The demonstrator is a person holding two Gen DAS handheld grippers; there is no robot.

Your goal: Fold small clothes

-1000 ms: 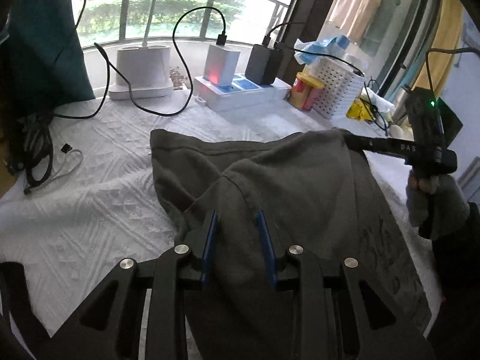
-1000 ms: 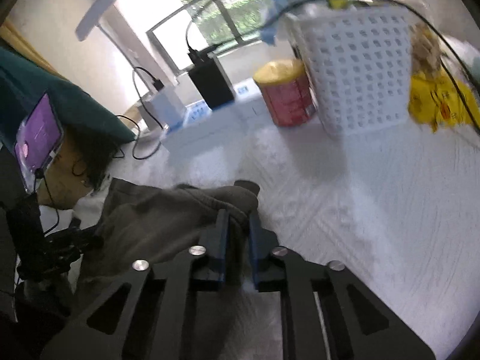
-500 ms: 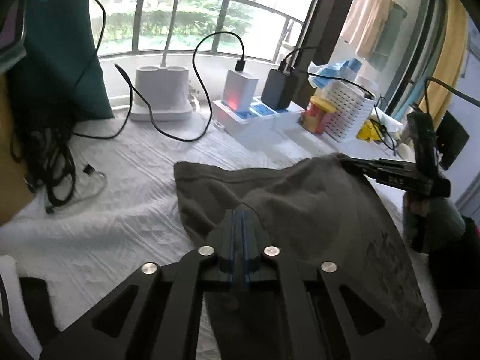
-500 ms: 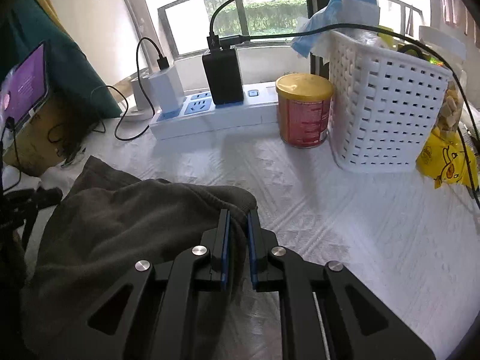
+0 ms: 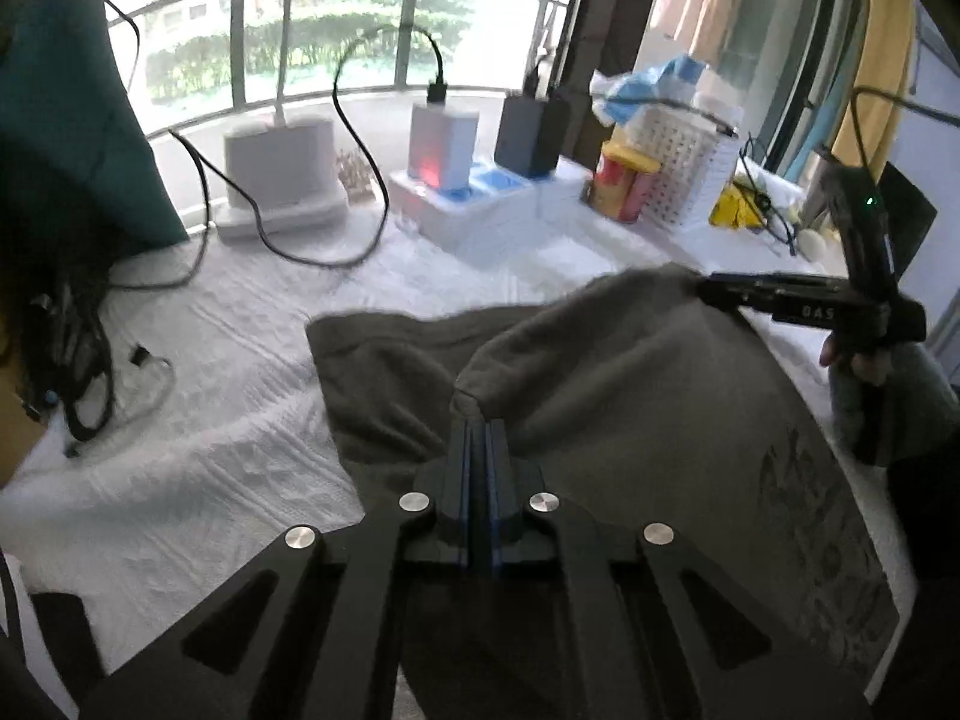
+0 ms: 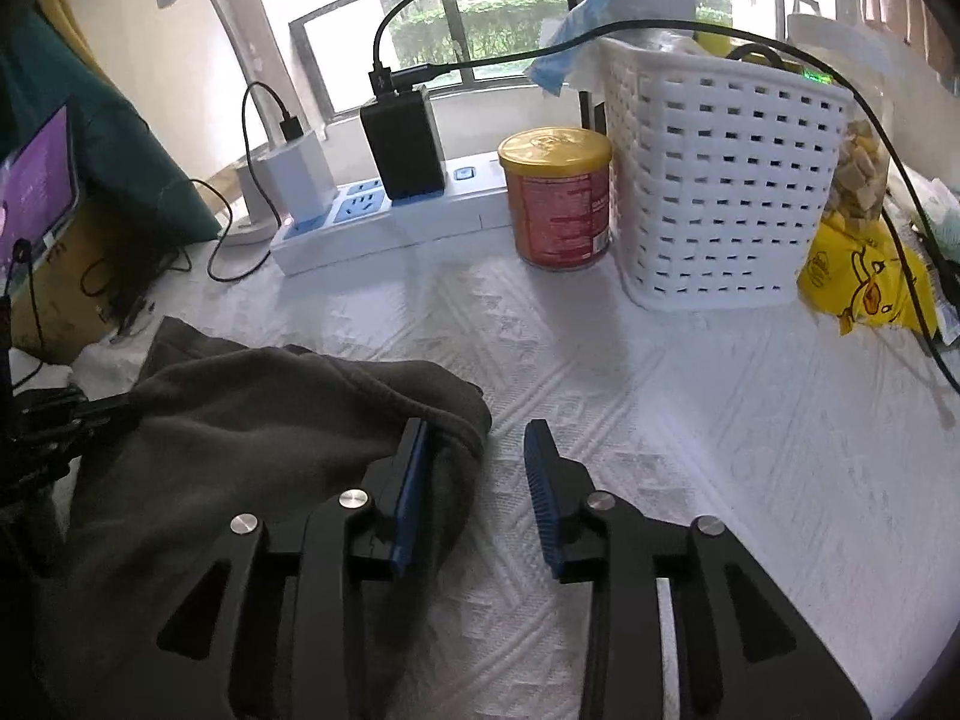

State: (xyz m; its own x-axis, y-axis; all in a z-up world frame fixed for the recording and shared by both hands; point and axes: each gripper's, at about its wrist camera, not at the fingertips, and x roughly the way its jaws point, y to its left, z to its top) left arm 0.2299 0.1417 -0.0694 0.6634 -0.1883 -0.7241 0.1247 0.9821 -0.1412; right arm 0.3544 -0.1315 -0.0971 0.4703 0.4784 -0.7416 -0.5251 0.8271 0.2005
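A dark grey garment [image 5: 630, 420] lies half folded on the white textured table cover [image 5: 210, 420]. My left gripper [image 5: 478, 423] is shut on a raised fold at the garment's near middle, pinching the cloth into a peak. In the right wrist view the garment [image 6: 240, 432] lies at the lower left. My right gripper [image 6: 477, 426] is opening; the rolled hem rests against its left finger [image 6: 411, 468] and the right pad stands clear of the cloth. The left wrist view shows the right gripper [image 5: 705, 288] at the garment's far right corner, with a gloved hand [image 5: 882, 396] on it.
Along the back stand a white power strip [image 6: 372, 222] with chargers, a red can with a yellow lid [image 6: 561, 198], a white lattice basket [image 6: 720, 180] and a yellow bag [image 6: 864, 282]. Black cables [image 5: 78, 360] lie at the left edge, near a white lamp base [image 5: 279, 180].
My left jaws have closed onto a fold of the garment. The right jaws, earlier pinched on the hem, have spread apart and the hem now lies loose.
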